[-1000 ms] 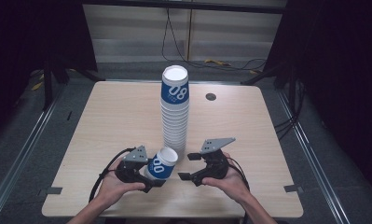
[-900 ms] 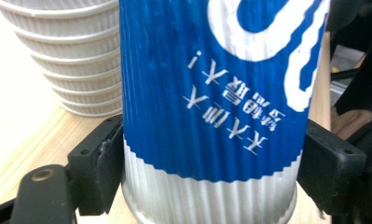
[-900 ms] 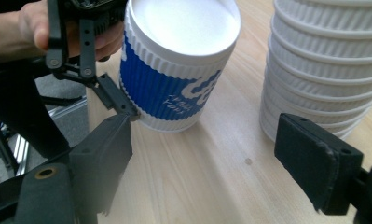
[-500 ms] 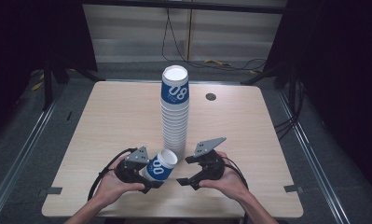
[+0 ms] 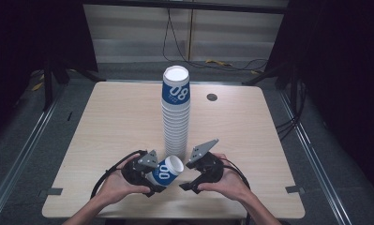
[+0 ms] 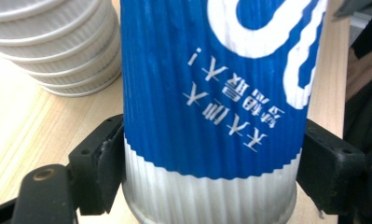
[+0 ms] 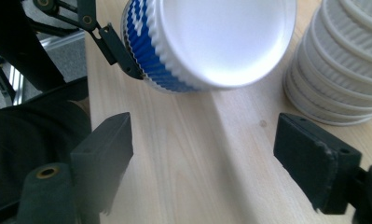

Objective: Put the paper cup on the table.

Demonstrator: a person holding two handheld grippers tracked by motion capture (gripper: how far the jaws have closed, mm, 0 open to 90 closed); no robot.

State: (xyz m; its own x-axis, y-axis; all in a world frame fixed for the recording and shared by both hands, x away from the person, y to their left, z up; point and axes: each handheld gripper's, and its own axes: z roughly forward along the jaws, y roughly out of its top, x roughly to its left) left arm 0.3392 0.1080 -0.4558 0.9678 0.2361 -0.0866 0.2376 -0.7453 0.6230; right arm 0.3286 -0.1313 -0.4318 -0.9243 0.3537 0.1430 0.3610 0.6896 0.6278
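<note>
High view: left gripper (image 5: 153,182) holds a blue paper cup (image 5: 167,171) tilted near the table's (image 5: 105,122) front edge, just in front of the tall cup stack (image 5: 176,110), right gripper (image 5: 194,180) just beside it. Left gripper view: jaws clamped on the cup's (image 6: 211,116) ribbed wall low down – squeeze too hard and it could buckle. Right gripper view: jaws wide apart, empty, cup's (image 7: 211,42) white end facing them – a careless approach could clip the stack (image 7: 342,70) and topple it

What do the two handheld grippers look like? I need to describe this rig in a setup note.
Both are black. The left gripper and right gripper each carry a grey three-cornered plate on top and trail a black cable. Up close, each has two blocky black jaws with flat pads and a brass-coloured pivot bolt. No sleeves show on the forearms.
</note>
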